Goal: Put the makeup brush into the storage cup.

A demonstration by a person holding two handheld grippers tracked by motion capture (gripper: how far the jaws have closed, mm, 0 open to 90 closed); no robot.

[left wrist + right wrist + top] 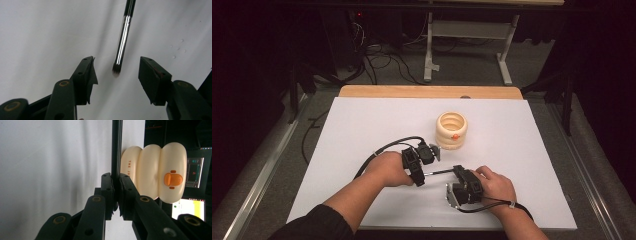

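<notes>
Left of centre in the high view, your left gripper (430, 153) sits low over the white sheet (362, 130), its jaws parted with nothing pressed between them. In the left gripper view the brush (123, 41) comes down from the upper middle of the frame, and its dark bristle tip hangs free in the gap between the two pads (150, 77), touching neither. That reads as a hand-over: one end let go so the other gripper can carry it.

Right of that, lower centre, your right gripper (460, 176) is clamped shut on the brush handle (116, 150), which rises straight up the middle of the right gripper view. The grip is well down the shaft, likely to leave the length free for aiming.

The cream ribbed holder (451, 130) stands upright above and between your hands, near the middle of the sheet, mouth open upward. Bare sheet lies all round it, and the wooden table edge (427, 91) runs well behind, so you have room to swing the brush up and over
</notes>
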